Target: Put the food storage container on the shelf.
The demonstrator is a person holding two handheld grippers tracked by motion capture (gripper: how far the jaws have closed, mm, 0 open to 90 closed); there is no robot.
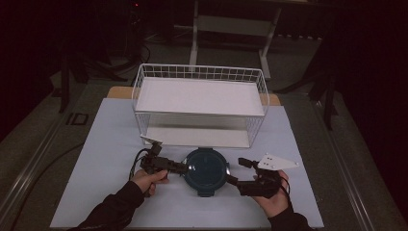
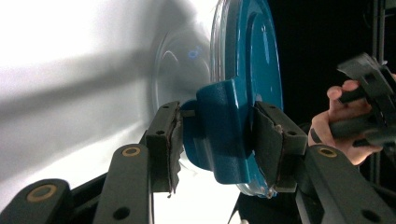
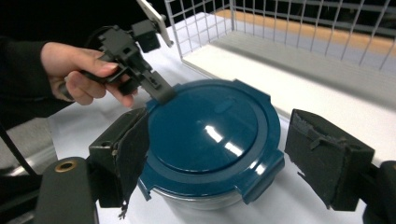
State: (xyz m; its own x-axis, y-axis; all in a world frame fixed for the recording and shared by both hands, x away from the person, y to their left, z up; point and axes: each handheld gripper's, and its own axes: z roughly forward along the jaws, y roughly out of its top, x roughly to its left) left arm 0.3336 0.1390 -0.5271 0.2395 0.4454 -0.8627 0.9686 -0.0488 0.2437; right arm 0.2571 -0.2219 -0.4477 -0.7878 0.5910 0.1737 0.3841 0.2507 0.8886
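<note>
The white table (image 1: 110, 144) spans the middle of the high view, and the white wire basket rack (image 1: 199, 103) with 2 shelves stands at its upper centre. Just below the rack, at lower centre of that frame, sits the round container (image 1: 207, 172) with a clear body and a dark blue clip-on lid (image 3: 210, 130); in the right gripper view it sits in the middle, the rack's lower shelf close behind it at upper right.

The left gripper (image 2: 217, 140) comes in from the lower left of the high view and is clamped on 1 of the lid's blue latch tabs (image 2: 224, 126): in the left gripper view both pads press the tab's sides at centre frame. The right gripper (image 3: 215, 161), at lower right of the high view, stands spread wide, 1 jaw touching or nearly touching the lid's rim at lower left of its own view, the other well clear at the right.

The work looks like unlatching the lid. Risks, as I judge them: with only 1 tab gripped and the right jaws not closed, a pull on the tab could drag or tip the whole container rather than free the clip. The tab is smooth plastic, so the pads may slip off. A sudden release could knock the container into the rack.
</note>
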